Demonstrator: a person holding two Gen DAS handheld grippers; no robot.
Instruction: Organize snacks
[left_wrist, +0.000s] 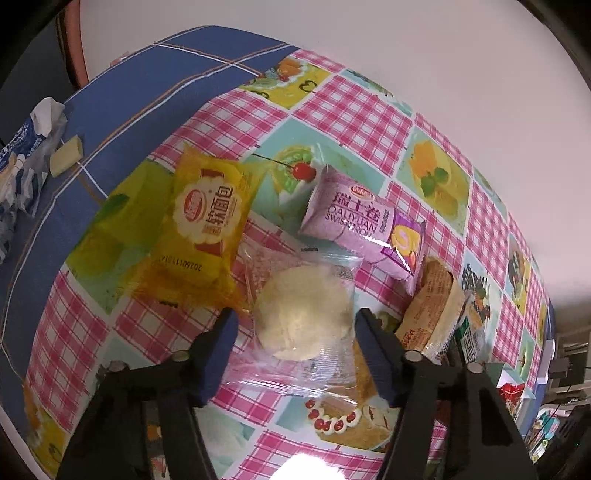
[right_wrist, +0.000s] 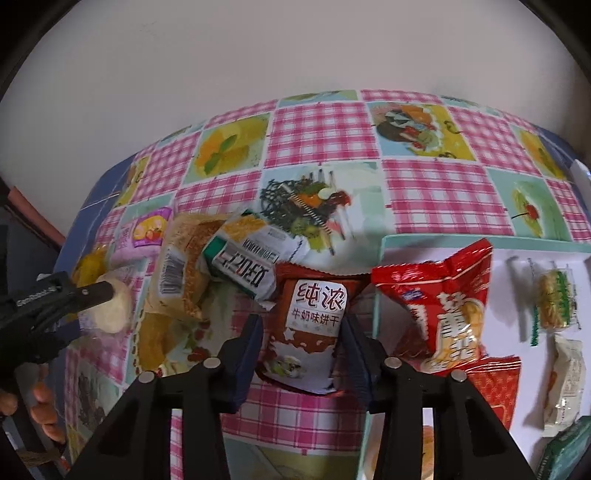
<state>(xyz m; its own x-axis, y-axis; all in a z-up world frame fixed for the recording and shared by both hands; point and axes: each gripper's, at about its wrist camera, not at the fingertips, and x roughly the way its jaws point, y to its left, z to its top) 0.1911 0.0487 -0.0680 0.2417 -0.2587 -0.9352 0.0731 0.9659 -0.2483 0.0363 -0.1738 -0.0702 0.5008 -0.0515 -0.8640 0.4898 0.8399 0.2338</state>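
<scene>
The left gripper (left_wrist: 295, 325) pinches a light, squashy pale round bun in crinkly clear wrap (left_wrist: 304, 314) at its sides (slippery film), while the right gripper (right_wrist: 303, 328) clamps mid-pack a brown-and-white foil biscuit packet (right_wrist: 308, 325).

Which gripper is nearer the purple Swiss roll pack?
Left. The left gripper straddles the pale bun just beside the purple pack; the right gripper is around the brown biscuit pack, several snacks away.

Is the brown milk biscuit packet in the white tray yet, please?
Out: the brown milk biscuit packet lies on the checked tablecloth, left of the white tray, between the right hand-held gripper fingers.
</scene>
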